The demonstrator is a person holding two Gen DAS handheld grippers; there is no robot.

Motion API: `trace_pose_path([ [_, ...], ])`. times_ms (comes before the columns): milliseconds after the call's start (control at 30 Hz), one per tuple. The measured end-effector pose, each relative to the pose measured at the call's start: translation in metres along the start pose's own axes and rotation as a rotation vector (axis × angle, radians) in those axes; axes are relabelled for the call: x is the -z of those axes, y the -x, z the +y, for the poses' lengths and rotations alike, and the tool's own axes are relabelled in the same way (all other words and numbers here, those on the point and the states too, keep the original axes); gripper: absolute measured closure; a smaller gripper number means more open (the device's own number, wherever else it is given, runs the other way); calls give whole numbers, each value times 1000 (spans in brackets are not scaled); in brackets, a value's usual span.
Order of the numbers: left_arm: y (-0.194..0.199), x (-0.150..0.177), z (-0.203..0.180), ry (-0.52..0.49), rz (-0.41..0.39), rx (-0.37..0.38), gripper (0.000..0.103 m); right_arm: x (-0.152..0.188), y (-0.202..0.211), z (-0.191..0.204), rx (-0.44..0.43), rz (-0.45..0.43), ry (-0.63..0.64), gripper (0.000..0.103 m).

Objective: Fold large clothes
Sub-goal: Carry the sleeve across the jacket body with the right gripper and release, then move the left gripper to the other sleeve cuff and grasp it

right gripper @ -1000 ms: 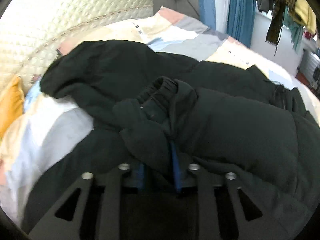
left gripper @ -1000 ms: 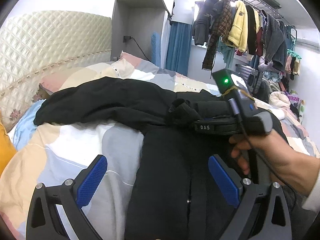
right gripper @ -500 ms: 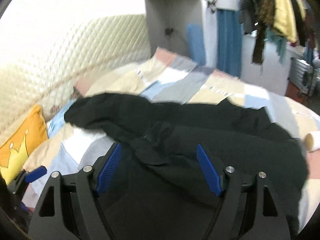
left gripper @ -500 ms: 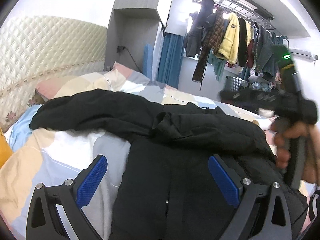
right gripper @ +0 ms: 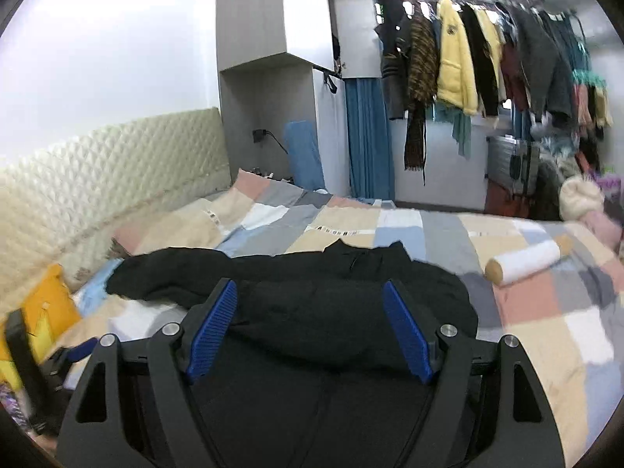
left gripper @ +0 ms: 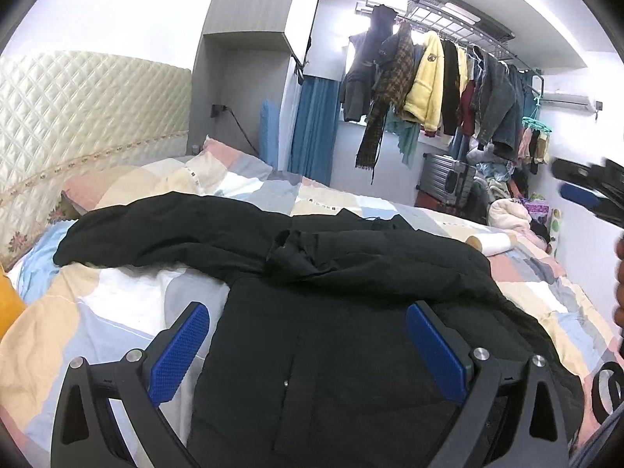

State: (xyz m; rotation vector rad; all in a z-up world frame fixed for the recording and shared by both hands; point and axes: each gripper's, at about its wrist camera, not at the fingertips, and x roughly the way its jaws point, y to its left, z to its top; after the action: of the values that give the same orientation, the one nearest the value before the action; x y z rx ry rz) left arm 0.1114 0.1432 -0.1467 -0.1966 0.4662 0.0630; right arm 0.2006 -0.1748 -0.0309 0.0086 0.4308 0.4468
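A large black padded jacket lies on the patchwork quilt. One sleeve is folded across its body, with the cuff near the middle. The other sleeve stretches left toward the headboard. My left gripper hovers open over the jacket's near part, nothing between its blue pads. My right gripper is open too, held high above the jacket and touching nothing. Its blurred tip shows at the right edge of the left wrist view, with part of a hand below it.
A white roll lies on the quilt to the jacket's right. A yellow pillow sits by the quilted headboard on the left. Beyond the bed's far side are a loaded clothes rail and a suitcase.
My right gripper let go of the sleeve it was shut on, opened, and pulled up and back to the right. The sleeve stays folded across the jacket. My left gripper rose a little.
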Motion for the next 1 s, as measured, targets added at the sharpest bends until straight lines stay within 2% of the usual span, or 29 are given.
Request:
trace_pose_path([
  [200,6,-1,-2,18,-6,-2,1,17,55,-12,37,-24,-8,25],
  [400,-3,4,-10,-15,32,-19,1,47,89,-16,36,-8,-14,25],
  [700,-5,7,-18,-30,40,4,1,103,121,-21,16,27,-54,21],
  [900,-3,3,-18,3,14,17,1,128,130,-21,33,21,-24,21],
  [1000,-3,0,-13,40,2,14,1,135,131,-28,46,13,-50,19],
])
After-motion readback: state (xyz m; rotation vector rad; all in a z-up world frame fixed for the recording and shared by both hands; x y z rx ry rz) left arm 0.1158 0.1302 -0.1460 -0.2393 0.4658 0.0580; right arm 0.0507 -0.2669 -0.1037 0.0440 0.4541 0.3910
